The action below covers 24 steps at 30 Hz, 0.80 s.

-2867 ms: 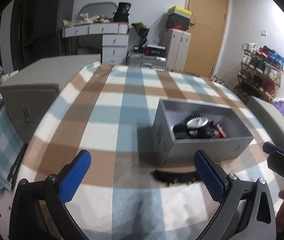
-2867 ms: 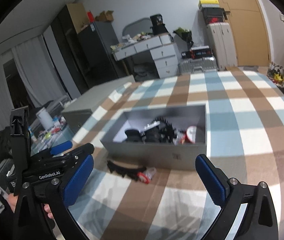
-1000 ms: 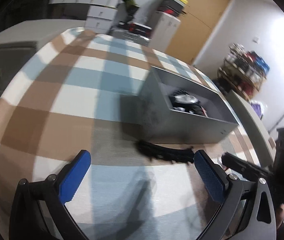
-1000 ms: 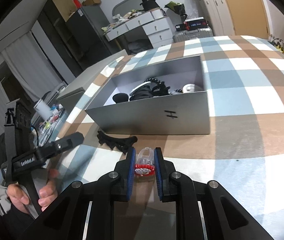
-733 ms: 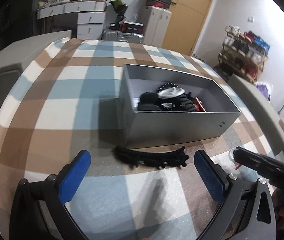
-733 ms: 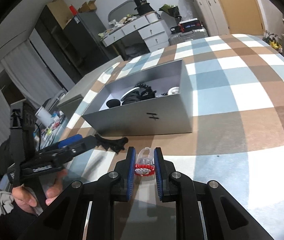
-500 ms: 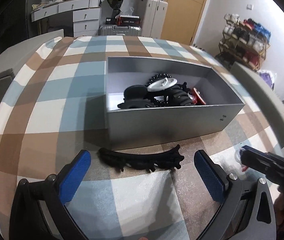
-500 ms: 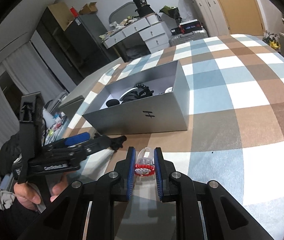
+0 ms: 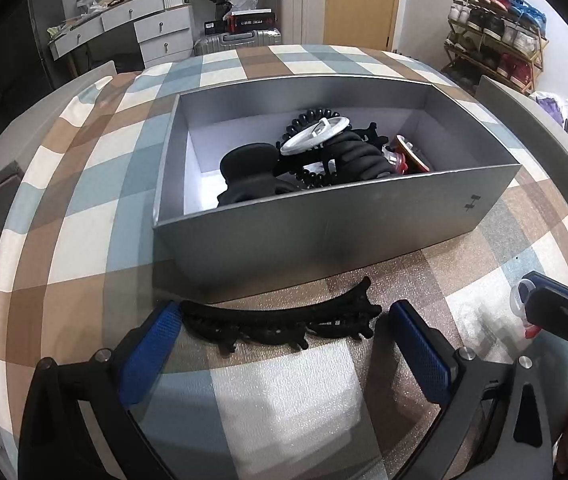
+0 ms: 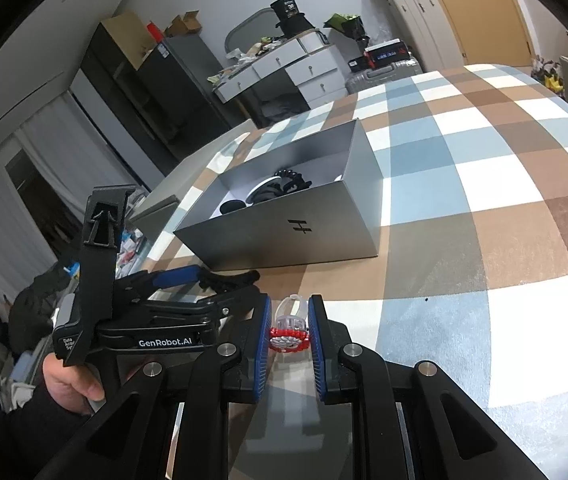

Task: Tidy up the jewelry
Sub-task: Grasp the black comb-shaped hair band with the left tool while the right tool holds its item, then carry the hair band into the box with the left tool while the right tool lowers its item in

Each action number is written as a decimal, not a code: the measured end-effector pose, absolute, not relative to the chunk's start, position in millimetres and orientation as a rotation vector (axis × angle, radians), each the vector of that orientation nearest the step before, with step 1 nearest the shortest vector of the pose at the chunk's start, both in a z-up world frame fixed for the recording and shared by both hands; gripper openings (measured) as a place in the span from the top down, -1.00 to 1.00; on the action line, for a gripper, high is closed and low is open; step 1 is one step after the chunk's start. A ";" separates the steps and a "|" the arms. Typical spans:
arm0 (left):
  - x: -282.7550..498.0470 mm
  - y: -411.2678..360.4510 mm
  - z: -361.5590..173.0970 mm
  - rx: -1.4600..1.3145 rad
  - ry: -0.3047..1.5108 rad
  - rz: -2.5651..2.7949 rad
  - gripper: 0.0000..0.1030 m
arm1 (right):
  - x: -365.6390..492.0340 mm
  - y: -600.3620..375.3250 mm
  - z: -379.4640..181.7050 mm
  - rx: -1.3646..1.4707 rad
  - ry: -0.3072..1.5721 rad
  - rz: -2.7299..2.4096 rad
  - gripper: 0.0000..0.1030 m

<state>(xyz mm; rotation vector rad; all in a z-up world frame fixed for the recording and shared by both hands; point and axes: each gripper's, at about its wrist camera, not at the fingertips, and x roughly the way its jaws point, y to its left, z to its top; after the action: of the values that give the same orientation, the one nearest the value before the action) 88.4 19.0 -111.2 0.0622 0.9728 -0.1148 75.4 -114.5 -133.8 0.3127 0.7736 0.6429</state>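
My right gripper (image 10: 289, 334) is clamped on a small clear ring with a red beaded face (image 10: 289, 332), lifted ready for the grey box (image 9: 323, 216). My left gripper (image 9: 284, 344) stands wide apart around the long black hair claw (image 9: 280, 320) lying on the checked table (image 9: 84, 240) just before the box, so it can close on it.

In the left wrist view a box (image 9: 335, 216) sits at frame centre on the checked tablecloth (image 9: 84, 184), with hair accessories (image 9: 315, 156) piled inside it. A long hair claw (image 9: 280, 320) lies on the cloth just below the box's near wall. At the right edge, lower down, is a clear ring (image 9: 521, 308). A dresser (image 9: 124, 24) stands upper left, a shoe rack (image 9: 495, 8) upper right.
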 end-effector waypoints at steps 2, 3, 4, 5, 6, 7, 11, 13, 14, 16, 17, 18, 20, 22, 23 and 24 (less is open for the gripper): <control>87.6 19.1 -111.6 0.062 0.973 -0.112 -0.96 | 75.3 -116.0 -133.3 0.312 0.769 0.640 0.65; 87.6 18.2 -111.4 0.061 0.973 -0.112 -0.96 | 75.0 -116.4 -133.1 0.313 0.766 0.639 0.65; 87.4 18.1 -111.4 0.061 0.972 -0.112 -0.96 | 74.9 -116.9 -132.8 0.314 0.765 0.639 0.65; 87.8 17.9 -111.3 0.061 0.973 -0.111 -0.96 | 74.8 -117.5 -132.7 0.316 0.764 0.637 0.65; 88.6 17.4 -111.1 0.062 0.974 -0.112 -0.96 | 74.4 -118.1 -132.5 0.318 0.763 0.637 0.65; 88.4 17.6 -111.3 0.063 0.974 -0.114 -0.96 | 74.1 -118.5 -132.2 0.319 0.762 0.637 0.65; 90.0 16.6 -110.1 0.068 0.991 -0.117 -0.96 | 71.2 -120.3 -129.5 0.325 0.752 0.641 0.65; 90.8 16.0 -109.7 0.068 0.994 -0.117 -0.96 | 69.7 -119.3 -127.2 0.317 0.743 0.643 0.65; 90.5 16.2 -109.6 0.068 0.994 -0.118 -0.95 | 68.9 -118.6 -126.2 0.313 0.738 0.646 0.65; 90.2 17.0 -108.8 0.068 0.992 -0.121 -0.88 | 67.8 -117.7 -125.0 0.306 0.734 0.642 0.65; 89.4 16.6 -107.9 0.074 0.992 -0.131 -0.83 | 67.5 -117.6 -124.7 0.304 0.733 0.635 0.65; 89.4 16.5 -107.6 0.077 0.996 -0.141 -0.82 | 67.1 -117.8 -125.0 0.307 0.735 0.636 0.65; 87.7 15.8 -107.7 0.087 0.997 -0.154 -0.82 | 67.3 -117.9 -125.5 0.314 0.739 0.637 0.65; 86.3 16.1 -107.3 0.087 0.996 -0.164 -0.82 | 67.2 -117.2 -125.2 0.310 0.740 0.636 0.65; 85.4 16.6 -107.1 0.084 0.995 -0.165 -0.82 | 66.8 -116.6 -124.7 0.308 0.740 0.636 0.65; 84.5 17.7 -106.8 0.075 0.995 -0.166 -0.82 | 66.7 -116.2 -123.9 0.306 0.738 0.636 0.65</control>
<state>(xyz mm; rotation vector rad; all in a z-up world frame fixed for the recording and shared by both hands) 84.5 17.6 -106.8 0.0751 0.9948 -0.1664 66.7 -116.2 -123.9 0.3060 0.7384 0.6364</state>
